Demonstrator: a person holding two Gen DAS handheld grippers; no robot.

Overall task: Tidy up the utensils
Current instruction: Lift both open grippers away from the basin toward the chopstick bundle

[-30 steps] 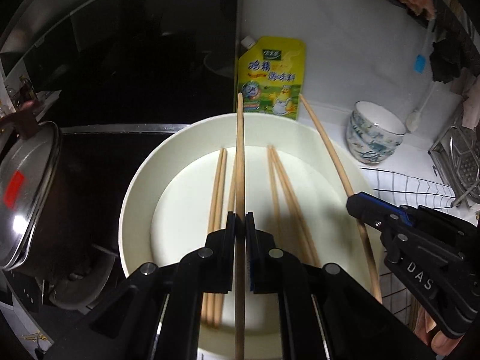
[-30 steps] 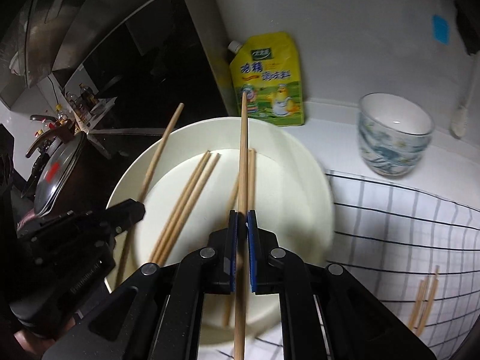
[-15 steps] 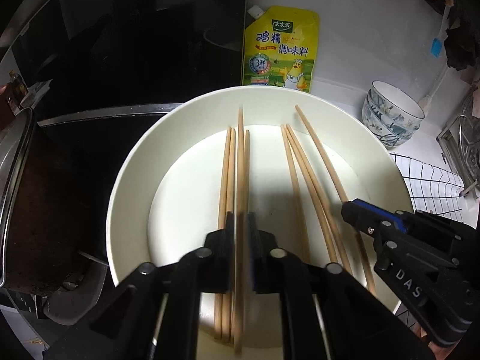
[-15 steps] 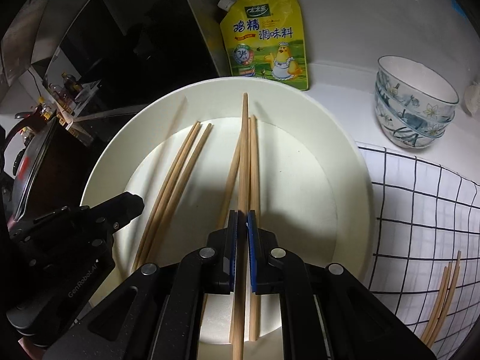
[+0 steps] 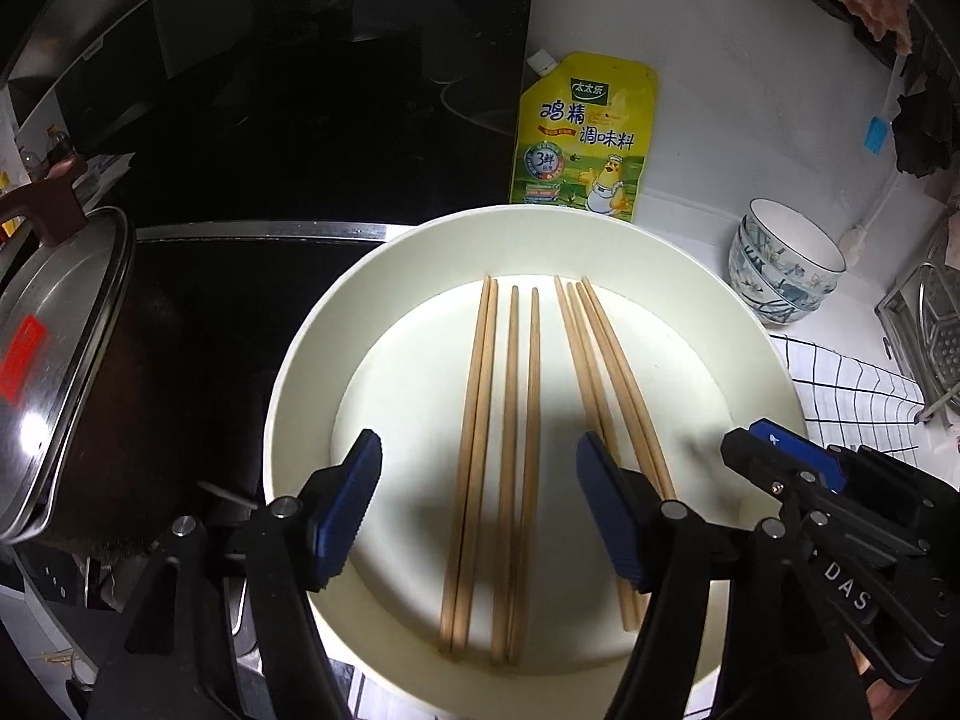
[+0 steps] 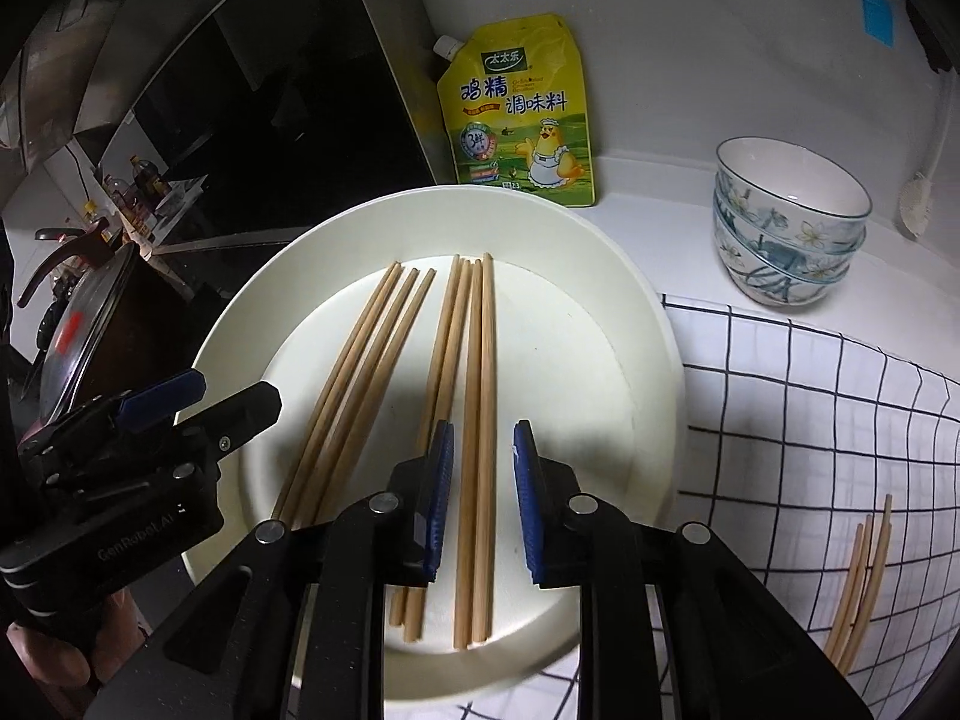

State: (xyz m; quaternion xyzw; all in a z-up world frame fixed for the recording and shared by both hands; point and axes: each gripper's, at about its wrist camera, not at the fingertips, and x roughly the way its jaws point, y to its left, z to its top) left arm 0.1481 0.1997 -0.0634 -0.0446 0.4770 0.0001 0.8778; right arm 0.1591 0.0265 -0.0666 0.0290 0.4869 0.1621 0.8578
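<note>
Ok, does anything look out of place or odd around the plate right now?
A few chopsticks lie on the checked cloth, apart from those in the plate. In the plate, the left bunch lies at an angle to the right bunch. Nothing looks spilled or broken.

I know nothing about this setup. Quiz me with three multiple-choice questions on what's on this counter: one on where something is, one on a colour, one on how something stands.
1. Where do the spare chopsticks off the white plate lie?
A) on the checked cloth
B) inside the pot
C) on the stove

2. What colour is the seasoning pouch?
A) red
B) yellow
C) blue

3. How do the patterned bowls stand?
A) upside down
B) side by side
C) stacked, open side up

Answers:
1. A, they rest on the grid pattern beside the plate.
2. B, its front is yellow.
3. C, one sits in the other, its rim on top.
</note>
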